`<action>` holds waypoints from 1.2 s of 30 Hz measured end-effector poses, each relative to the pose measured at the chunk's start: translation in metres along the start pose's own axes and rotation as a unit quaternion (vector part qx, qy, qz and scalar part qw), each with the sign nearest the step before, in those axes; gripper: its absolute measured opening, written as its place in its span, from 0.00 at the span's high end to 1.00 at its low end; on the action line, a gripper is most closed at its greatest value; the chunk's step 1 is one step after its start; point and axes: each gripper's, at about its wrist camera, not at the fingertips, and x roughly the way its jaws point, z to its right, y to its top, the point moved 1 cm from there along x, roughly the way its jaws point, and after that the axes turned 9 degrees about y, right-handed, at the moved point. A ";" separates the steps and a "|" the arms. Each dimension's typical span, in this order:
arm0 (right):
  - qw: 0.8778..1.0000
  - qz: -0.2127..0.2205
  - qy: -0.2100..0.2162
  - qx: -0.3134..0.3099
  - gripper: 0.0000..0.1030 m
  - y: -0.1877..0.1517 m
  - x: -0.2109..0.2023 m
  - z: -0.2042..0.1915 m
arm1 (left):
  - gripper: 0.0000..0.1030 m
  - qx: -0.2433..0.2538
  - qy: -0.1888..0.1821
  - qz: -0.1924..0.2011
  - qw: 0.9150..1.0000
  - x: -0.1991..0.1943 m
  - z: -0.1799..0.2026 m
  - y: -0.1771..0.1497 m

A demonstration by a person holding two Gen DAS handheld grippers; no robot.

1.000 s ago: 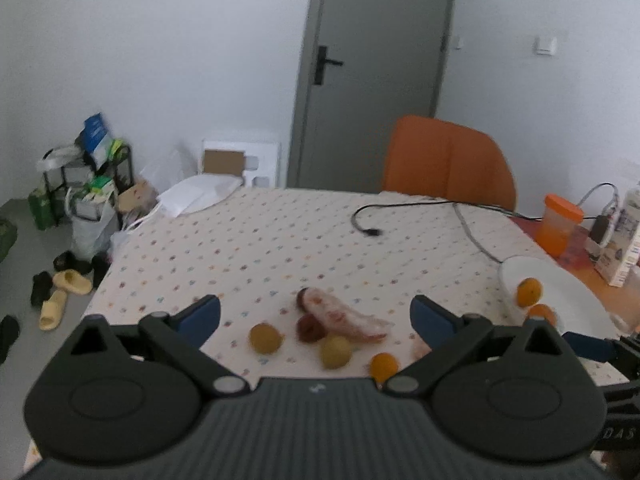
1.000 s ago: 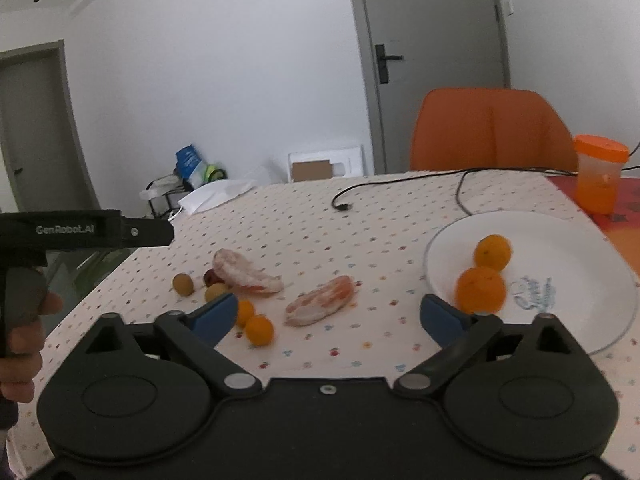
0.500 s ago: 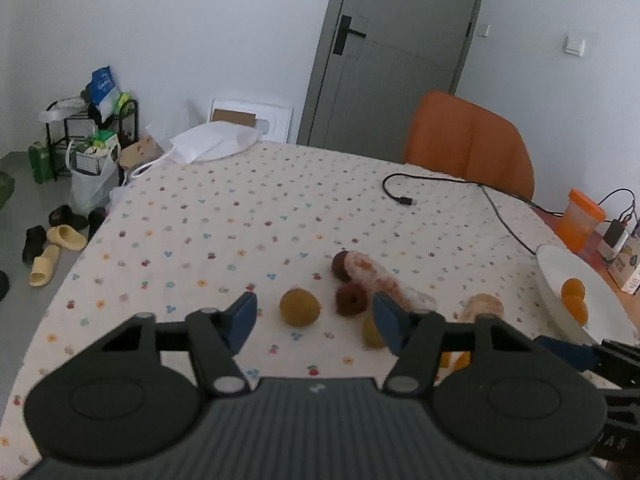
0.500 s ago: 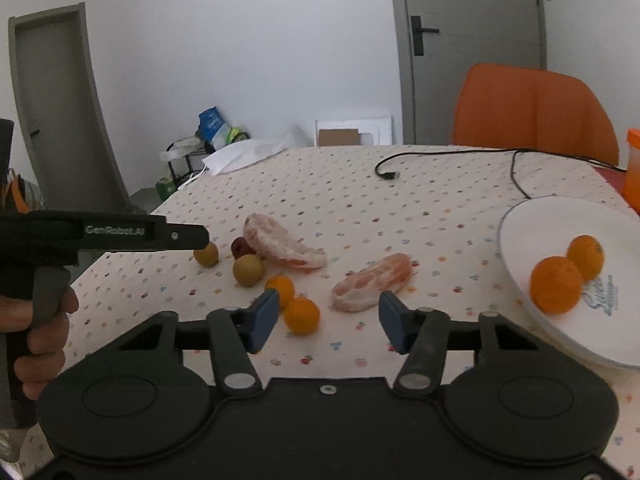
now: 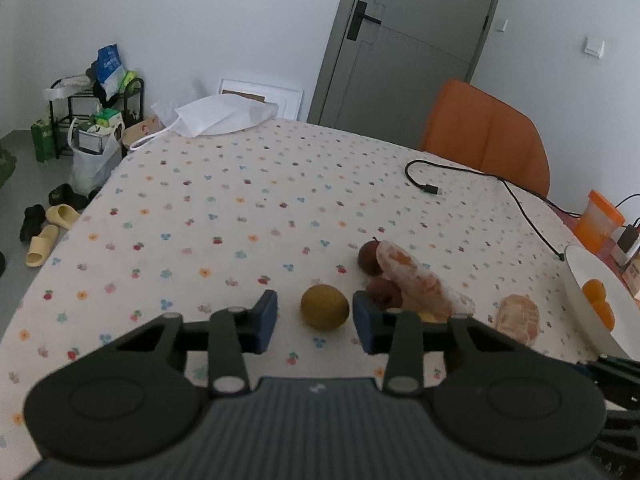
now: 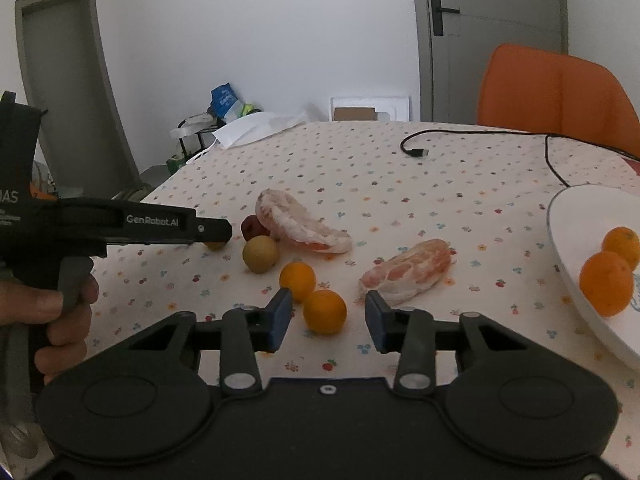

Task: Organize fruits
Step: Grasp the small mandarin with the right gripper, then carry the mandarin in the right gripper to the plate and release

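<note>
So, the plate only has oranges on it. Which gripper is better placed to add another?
Right. The right gripper frames a loose orange between its closing jaws, with the plate on its side. The left gripper frames a brownish-yellow fruit.

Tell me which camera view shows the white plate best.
The right wrist view: the white plate shows a broad stretch of rim and bare surface with two oranges on it, though the frame edge cuts it. The left wrist view shows only a narrow sliver of the plate at the right edge.
</note>
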 end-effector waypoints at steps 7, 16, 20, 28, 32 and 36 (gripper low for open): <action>1.000 0.015 0.007 0.008 0.78 -0.002 -0.006 0.001 | 0.76 -0.007 -0.016 0.004 1.000 -0.008 0.000 -0.001; 0.999 0.048 -0.007 0.018 0.79 -0.001 -0.039 0.008 | 0.76 0.004 -0.038 0.030 0.999 -0.040 0.022 0.005; 0.998 0.061 -0.017 0.026 0.78 -0.003 -0.055 0.016 | 0.76 0.017 -0.056 0.038 0.998 -0.053 0.041 0.005; 0.995 0.085 -0.042 0.035 0.78 -0.006 -0.091 0.032 | 0.76 0.040 -0.087 0.049 0.994 -0.069 0.081 0.001; 0.993 0.094 -0.052 0.041 0.78 -0.010 -0.105 0.041 | 0.76 0.050 -0.098 0.050 0.993 -0.074 0.096 -0.001; 0.992 0.103 -0.060 0.050 0.78 -0.014 -0.117 0.050 | 0.76 0.062 -0.107 0.054 0.991 -0.081 0.111 -0.003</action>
